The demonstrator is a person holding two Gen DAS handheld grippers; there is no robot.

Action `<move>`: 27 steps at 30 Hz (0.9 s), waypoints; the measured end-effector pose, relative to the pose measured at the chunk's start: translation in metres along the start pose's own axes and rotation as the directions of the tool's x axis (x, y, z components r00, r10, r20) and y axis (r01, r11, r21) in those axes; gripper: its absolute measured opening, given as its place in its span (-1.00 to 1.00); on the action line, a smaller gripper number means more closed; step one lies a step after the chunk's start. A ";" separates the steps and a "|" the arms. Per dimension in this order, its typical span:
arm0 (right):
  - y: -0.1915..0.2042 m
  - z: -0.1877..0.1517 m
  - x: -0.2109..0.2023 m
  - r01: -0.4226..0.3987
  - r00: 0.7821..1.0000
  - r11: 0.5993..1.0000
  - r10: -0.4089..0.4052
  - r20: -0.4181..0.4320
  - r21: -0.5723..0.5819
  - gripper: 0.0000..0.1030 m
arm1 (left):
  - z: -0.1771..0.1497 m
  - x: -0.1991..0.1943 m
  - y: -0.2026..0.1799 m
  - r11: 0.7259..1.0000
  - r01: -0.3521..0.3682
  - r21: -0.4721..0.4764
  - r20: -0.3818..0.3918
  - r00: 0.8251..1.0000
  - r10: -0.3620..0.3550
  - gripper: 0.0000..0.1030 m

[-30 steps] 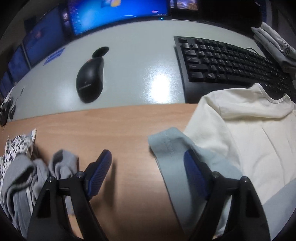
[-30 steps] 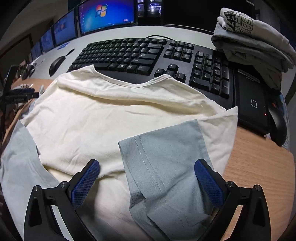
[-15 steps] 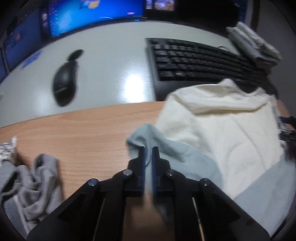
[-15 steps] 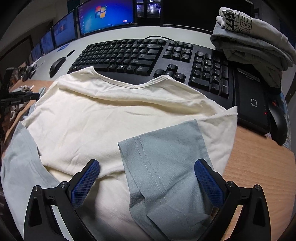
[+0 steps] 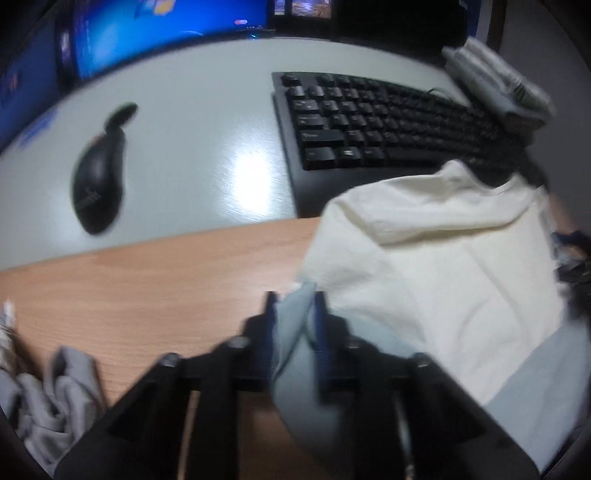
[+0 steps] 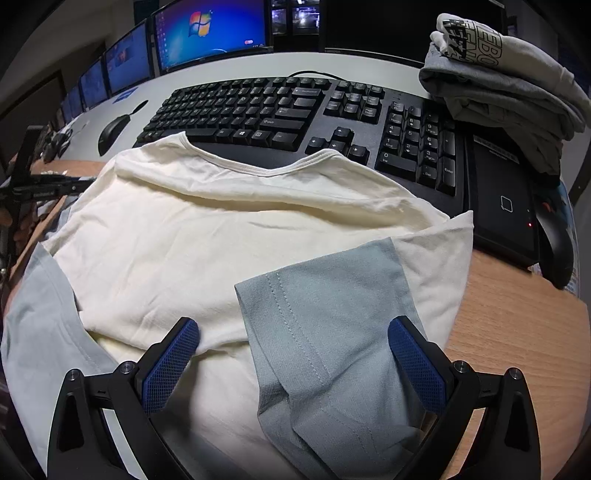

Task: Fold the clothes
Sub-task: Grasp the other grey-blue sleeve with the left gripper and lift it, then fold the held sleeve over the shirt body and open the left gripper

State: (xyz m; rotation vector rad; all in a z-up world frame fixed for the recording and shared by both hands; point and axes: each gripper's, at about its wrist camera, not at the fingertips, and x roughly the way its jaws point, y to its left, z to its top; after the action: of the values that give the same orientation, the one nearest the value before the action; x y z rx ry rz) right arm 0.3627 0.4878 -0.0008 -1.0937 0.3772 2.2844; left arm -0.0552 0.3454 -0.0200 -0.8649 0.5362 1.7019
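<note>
A cream T-shirt (image 6: 221, 229) with grey-blue sleeves lies spread on the wooden desk, its collar resting on the keyboard. In the left wrist view my left gripper (image 5: 295, 306) is closing, and its blue pads pinch the bunched edge of the left sleeve (image 5: 295, 350); the cream body (image 5: 424, 266) lies to the right. The right sleeve (image 6: 332, 295) is folded inward over the shirt body. My right gripper (image 6: 295, 354) hovers open above it, one pad on each side, touching nothing. The left gripper's black frame (image 6: 48, 188) shows at the left edge of the right wrist view.
A black keyboard (image 6: 277, 114) lies behind the shirt, with a black mouse (image 5: 98, 184) to its left. Folded grey clothes (image 6: 498, 74) are stacked at the back right above a black device (image 6: 506, 206). Crumpled grey garments (image 5: 48, 398) lie at the near left. Monitors (image 6: 210, 29) line the back.
My left gripper went from wide open to closed on the left sleeve's edge and swung a little toward the shirt. The right gripper and right sleeve stayed as they were.
</note>
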 end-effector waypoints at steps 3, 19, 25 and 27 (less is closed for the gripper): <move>0.004 0.000 0.002 0.026 1.000 1.000 -0.026 -0.009 -0.015 1.00 | 0.000 -0.006 -0.001 1.000 -0.002 -0.019 -0.011 1.000 0.002 -0.88; 0.005 0.001 0.003 0.047 0.999 0.999 -0.047 -0.012 -0.012 1.00 | 0.039 -0.018 -0.170 0.994 0.041 0.104 -0.230 0.973 -0.016 -0.81; 0.006 0.001 0.003 0.050 0.999 0.999 -0.050 -0.012 -0.011 1.00 | 0.018 -0.037 -0.231 0.971 0.169 0.169 -0.234 0.964 -0.127 -0.19; 0.006 0.001 0.003 0.051 0.999 0.999 -0.052 -0.013 -0.012 1.00 | 0.011 -0.064 -0.230 0.974 0.120 0.194 -0.144 0.985 -0.092 -0.17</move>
State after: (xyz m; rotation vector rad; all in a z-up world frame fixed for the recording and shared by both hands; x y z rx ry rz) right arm 0.3568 0.4843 -0.0023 -1.1123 0.3371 2.2381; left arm 0.1690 0.3822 0.0534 -0.8488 0.7286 1.4705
